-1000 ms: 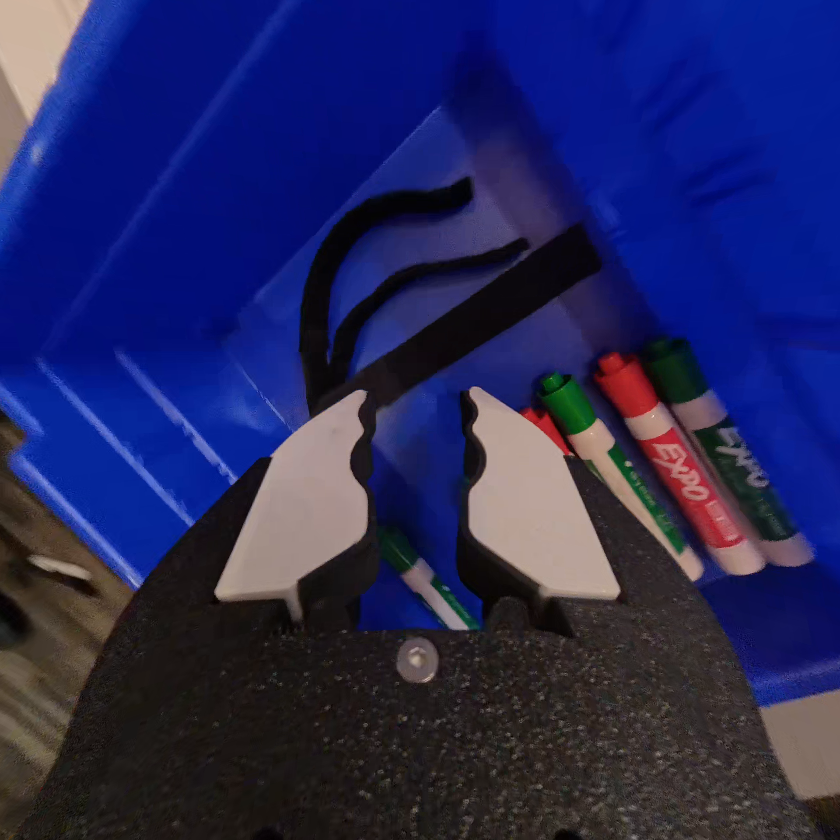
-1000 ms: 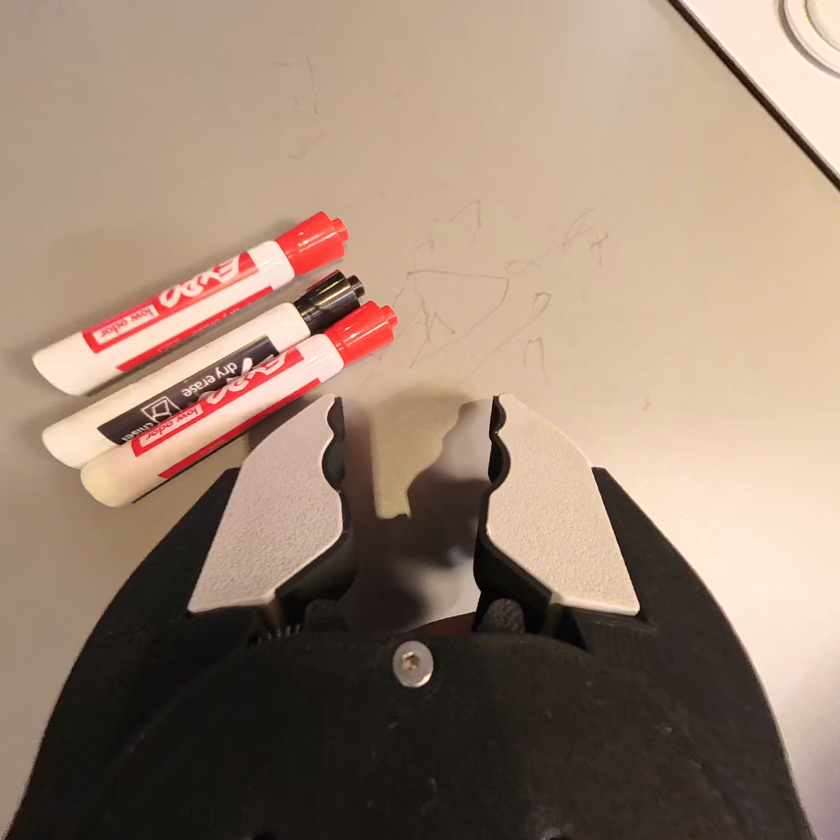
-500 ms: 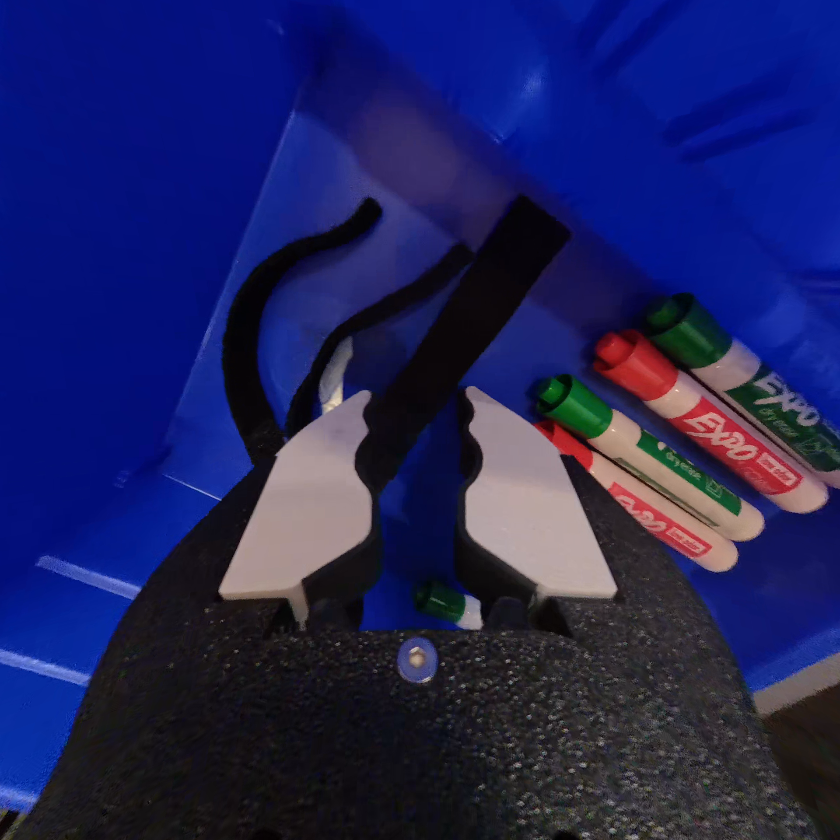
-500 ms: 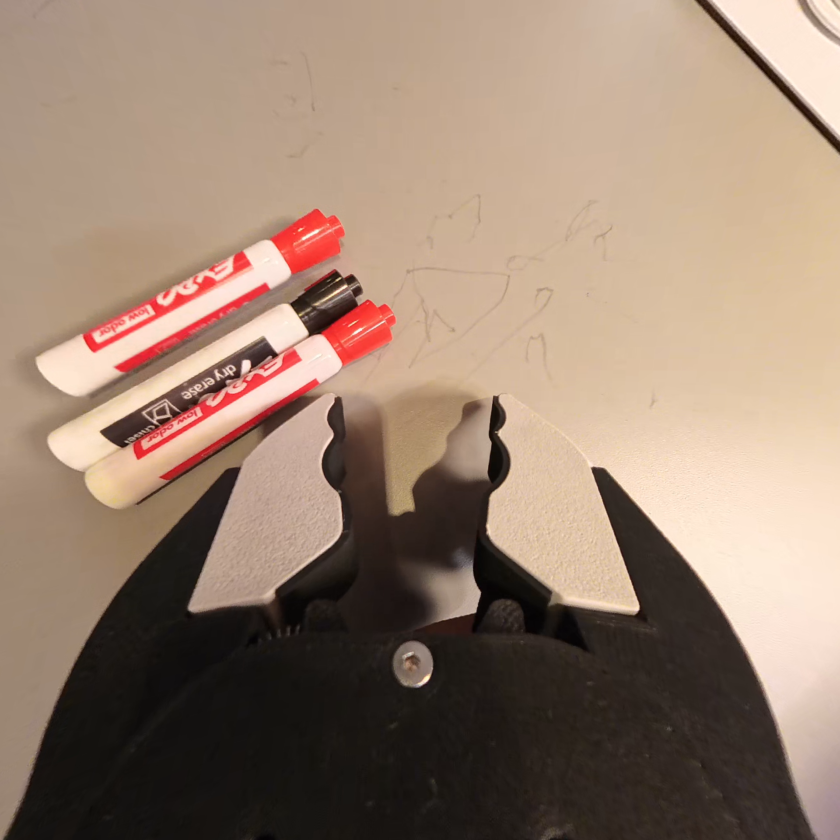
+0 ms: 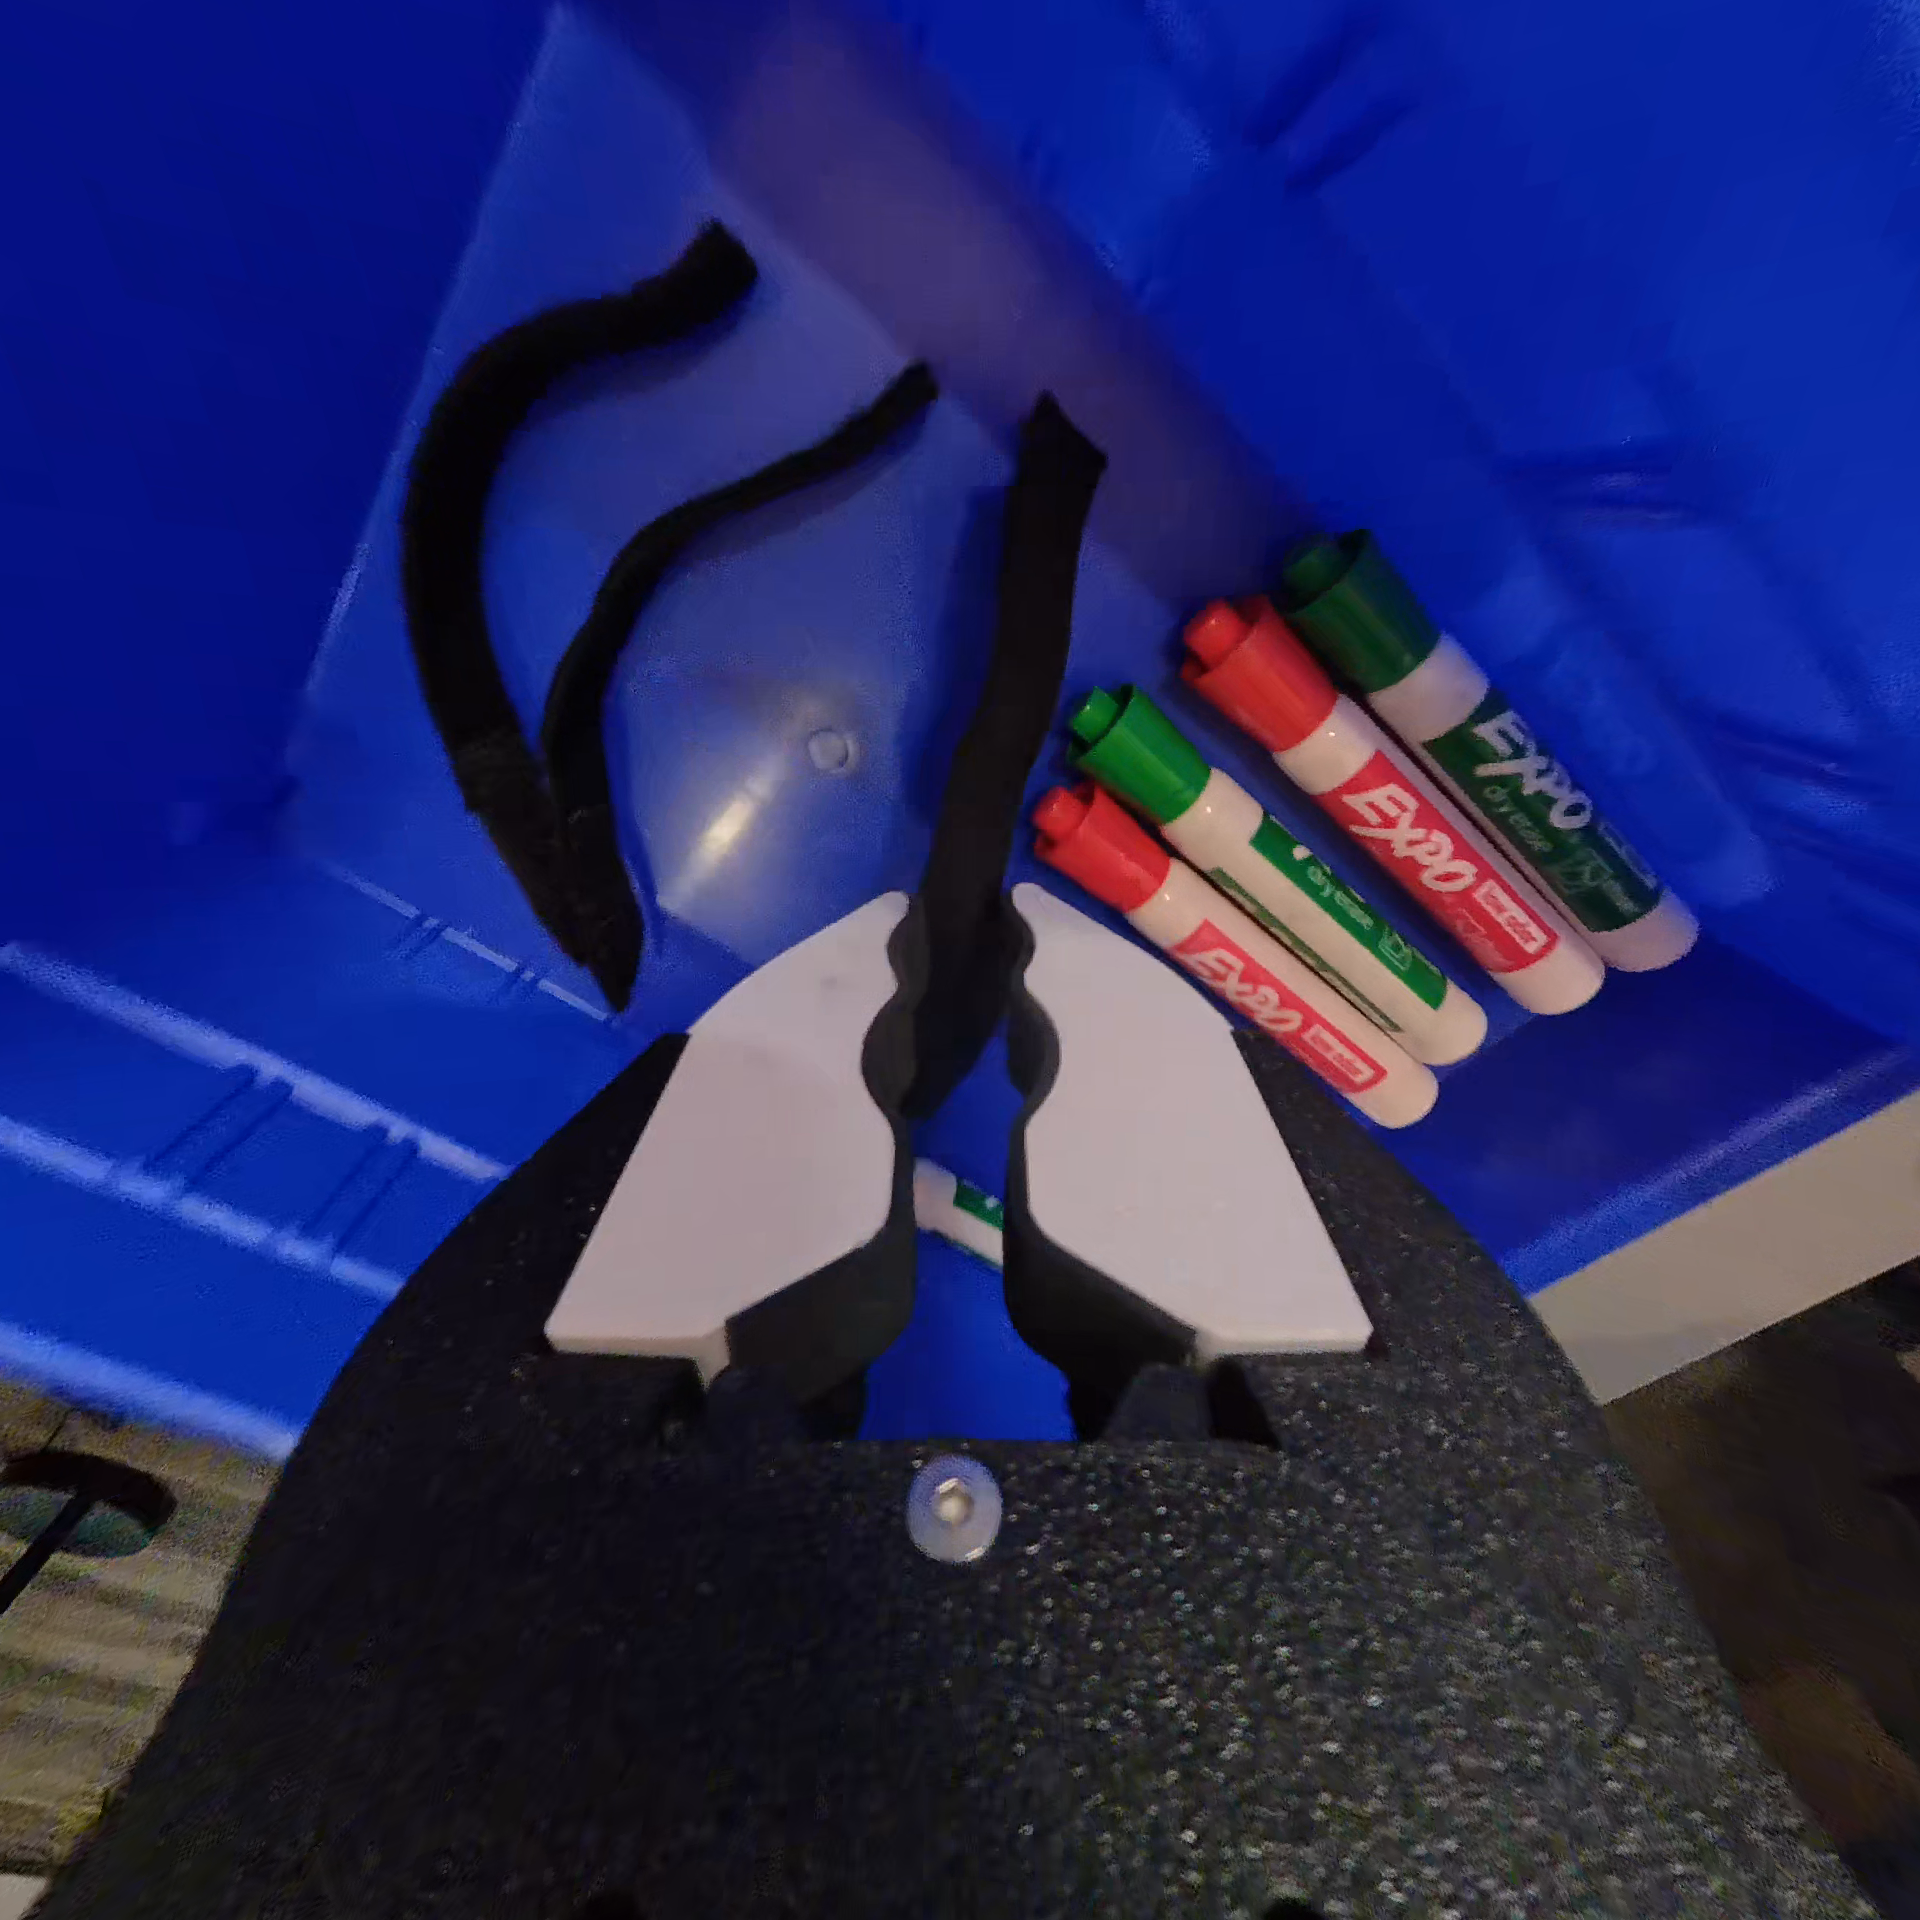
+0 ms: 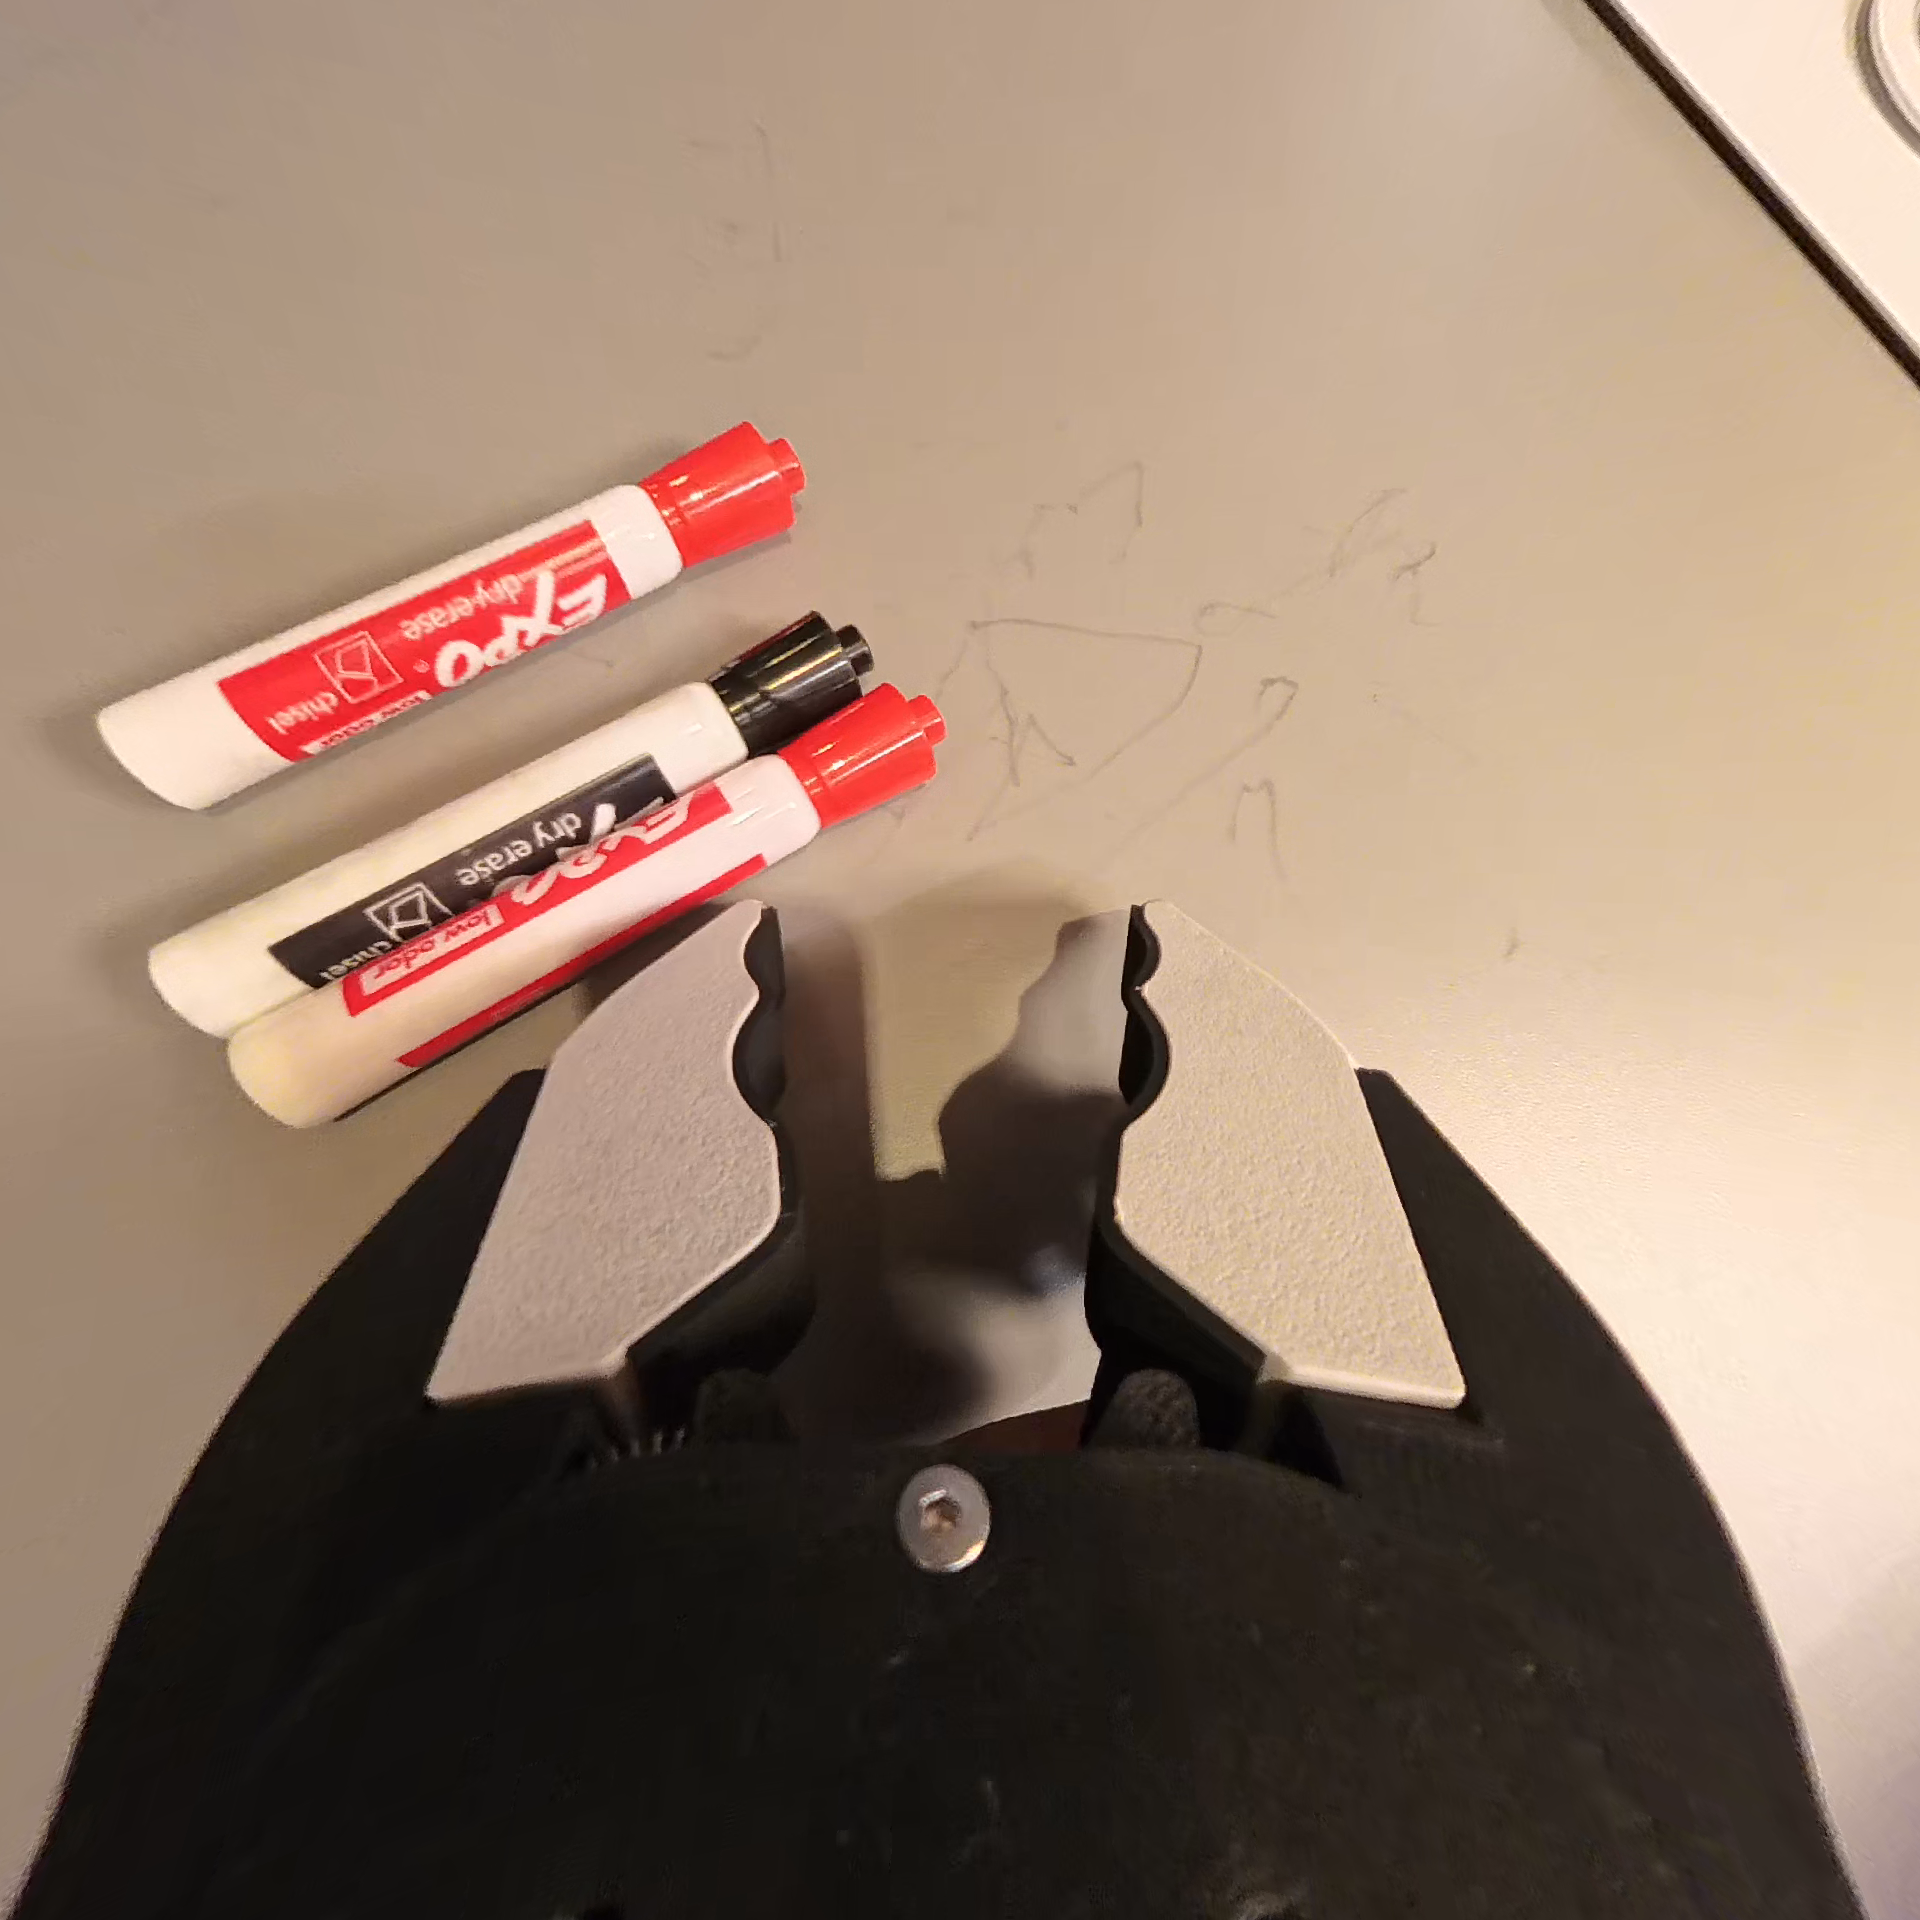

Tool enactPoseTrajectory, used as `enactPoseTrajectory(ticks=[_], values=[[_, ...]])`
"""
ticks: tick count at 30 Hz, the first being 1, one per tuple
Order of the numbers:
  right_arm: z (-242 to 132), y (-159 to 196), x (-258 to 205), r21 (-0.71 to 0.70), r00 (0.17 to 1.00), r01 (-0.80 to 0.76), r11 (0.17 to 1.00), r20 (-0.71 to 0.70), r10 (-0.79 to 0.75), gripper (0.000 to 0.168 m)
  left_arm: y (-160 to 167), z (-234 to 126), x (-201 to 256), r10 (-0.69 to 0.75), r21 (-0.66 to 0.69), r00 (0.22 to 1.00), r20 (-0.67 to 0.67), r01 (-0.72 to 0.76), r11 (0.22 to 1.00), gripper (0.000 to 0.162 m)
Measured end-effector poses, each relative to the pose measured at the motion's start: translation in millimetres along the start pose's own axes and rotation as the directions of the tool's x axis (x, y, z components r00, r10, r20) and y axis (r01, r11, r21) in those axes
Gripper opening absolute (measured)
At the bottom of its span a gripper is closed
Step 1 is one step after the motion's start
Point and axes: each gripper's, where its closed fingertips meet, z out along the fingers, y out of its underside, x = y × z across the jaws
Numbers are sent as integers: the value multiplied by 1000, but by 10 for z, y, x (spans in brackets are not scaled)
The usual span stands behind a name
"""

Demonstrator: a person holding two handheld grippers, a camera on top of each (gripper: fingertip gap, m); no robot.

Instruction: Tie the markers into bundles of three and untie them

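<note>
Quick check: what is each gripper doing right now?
Left gripper: shut on a black strap inside the blue bin.
Right gripper: open, empty, over the table.

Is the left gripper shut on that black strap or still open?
Shut on it: the left gripper pinches the black strap between its jaws.

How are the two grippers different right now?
The left gripper is inside a blue bin, shut on a black strap. The right gripper is above a grey table, open and empty. Both have grey fingers on black bodies.
</note>
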Motion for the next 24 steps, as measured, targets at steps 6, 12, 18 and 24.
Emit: enactPoseTrajectory(ticks=[6, 12, 18, 24], values=[[-54, -57, -3, 57, 999, -22, 998, 34, 20, 63, -232, -741, 74, -4, 98, 988, 153, -12, 995, 14], [-153, -126, 101, 146, 999, -19, 989, 43, 13, 63, -1490, -1411, 943, 181, 308, 969, 169, -227, 924, 13], [-334, -183, 229, 261, 997, -74, 962, 52, 63, 63, -3133, -1009, 2353, 387, 384, 922, -22, -349, 855, 14], [-501, -19, 437, 276, 995, -85, 957, -23, 95, 64, -4082, 9, 3296, 427, 222, 876, -225, -381, 898, 15]])
